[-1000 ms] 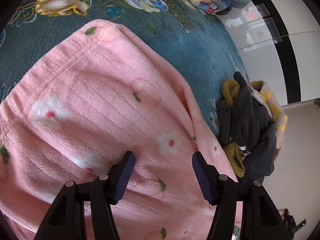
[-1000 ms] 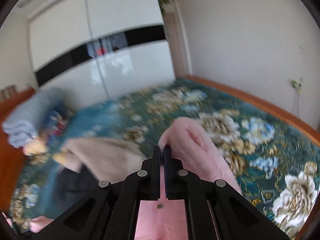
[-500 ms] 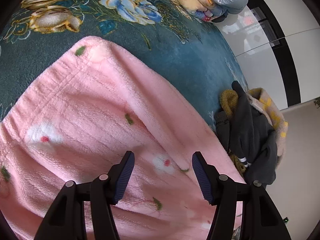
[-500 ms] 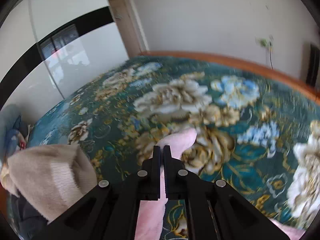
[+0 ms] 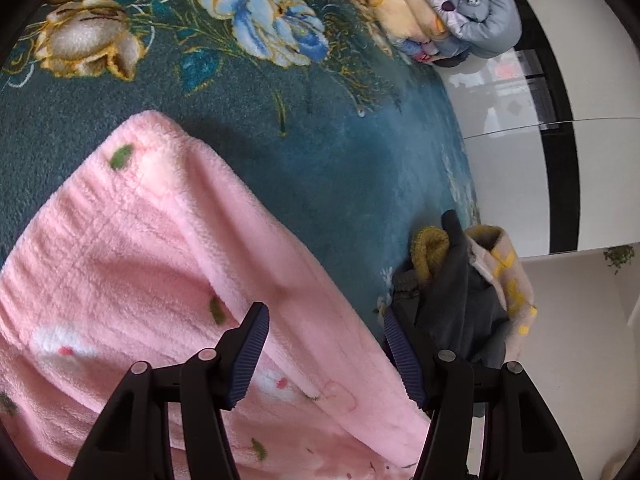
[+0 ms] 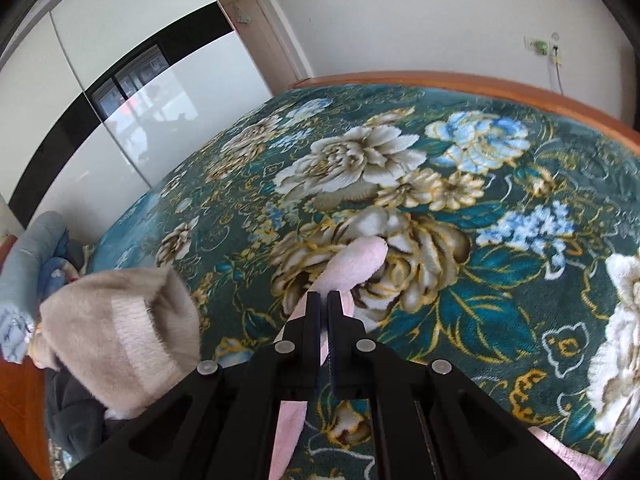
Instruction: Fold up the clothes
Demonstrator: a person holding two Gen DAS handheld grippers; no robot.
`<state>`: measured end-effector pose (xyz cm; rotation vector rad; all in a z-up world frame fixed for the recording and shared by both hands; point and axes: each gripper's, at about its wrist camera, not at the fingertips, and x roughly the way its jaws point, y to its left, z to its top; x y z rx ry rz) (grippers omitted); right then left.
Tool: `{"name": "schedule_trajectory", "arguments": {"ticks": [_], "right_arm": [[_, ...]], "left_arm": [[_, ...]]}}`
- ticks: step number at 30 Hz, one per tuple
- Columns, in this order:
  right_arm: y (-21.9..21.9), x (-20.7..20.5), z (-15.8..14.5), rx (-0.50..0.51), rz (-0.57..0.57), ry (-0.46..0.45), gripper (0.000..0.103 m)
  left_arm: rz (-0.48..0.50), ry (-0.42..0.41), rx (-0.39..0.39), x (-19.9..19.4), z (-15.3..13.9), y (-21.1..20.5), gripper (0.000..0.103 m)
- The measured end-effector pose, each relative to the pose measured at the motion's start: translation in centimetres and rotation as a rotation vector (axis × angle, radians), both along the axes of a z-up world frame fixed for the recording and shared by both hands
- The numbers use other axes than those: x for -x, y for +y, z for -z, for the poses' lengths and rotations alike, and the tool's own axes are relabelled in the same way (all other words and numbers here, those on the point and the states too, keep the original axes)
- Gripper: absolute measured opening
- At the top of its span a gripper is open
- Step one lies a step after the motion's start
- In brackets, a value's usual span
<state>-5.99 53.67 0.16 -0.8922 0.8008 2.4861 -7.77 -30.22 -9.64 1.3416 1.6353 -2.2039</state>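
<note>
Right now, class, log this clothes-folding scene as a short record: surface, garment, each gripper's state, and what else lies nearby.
surface: floral teal blanket on a bed
garment: pink fleece garment, spread flat
left gripper: open, above the pink fleece
right gripper: shut on a pink fleece edge
nearby: pile of dark and yellow clothes; beige fuzzy garment; rolled bedding

A teal plush bedspread (image 6: 500,280) patterned with cream, gold and blue peonies covers the bed. A wooden bed frame (image 6: 480,82) edges it along the white wall (image 6: 400,12). Rolled grey and yellow quilts (image 5: 452,4) lie at the far edge. Glossy white wardrobe doors with a black band (image 6: 132,76) stand beside a pale door (image 6: 264,28). A wall socket (image 6: 540,45) holds a plug
</note>
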Motion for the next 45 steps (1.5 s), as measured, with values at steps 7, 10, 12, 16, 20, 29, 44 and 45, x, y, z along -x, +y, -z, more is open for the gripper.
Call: {"name": "schedule_trajectory", "arguments": {"ticks": [7, 10, 12, 16, 20, 29, 44, 45], "right_arm": [[1.0, -1.0, 0.5, 0.052, -0.06, -0.004, 0.003], [1.3, -1.4, 0.5, 0.067, -0.083, -0.002, 0.003], [1.4, -1.8, 0.2, 0.073, -0.097, 0.005, 0.003], [1.7, -3.5, -1.5, 0.088, -0.12, 0.052, 0.003], [2.6, -7.1, -2.9, 0.118, -0.136, 0.114, 0.003], [5.0, -19.4, -2.2, 0.186, -0.169, 0.206, 0.003], [8.3, -29.6, 6.4, 0.305, -0.076, 0.197, 0.003], [8.4, -30.1, 6.7, 0.304, -0.07, 0.199, 0.003]], "left_arm": [[-0.029, -0.224, -0.033, 3.4, 2.6, 0.5, 0.051], [-0.002, -0.27, 0.098, 3.5, 2.3, 1.3, 0.012], [-0.006, -0.248, 0.117, 2.9, 1.9, 1.6, 0.006], [0.033, -0.115, 0.143, 0.9, -2.2, 1.8, 0.005], [0.064, 0.073, 0.162, -5.6, -7.1, 1.9, 0.005], [0.13, 0.183, 0.181, -22.2, -6.7, 1.9, 0.005], [0.11, 0.26, 0.157, -29.7, -4.8, 1.7, 0.006], [0.109, 0.238, 0.167, -29.9, -4.3, 1.6, 0.005]]}}
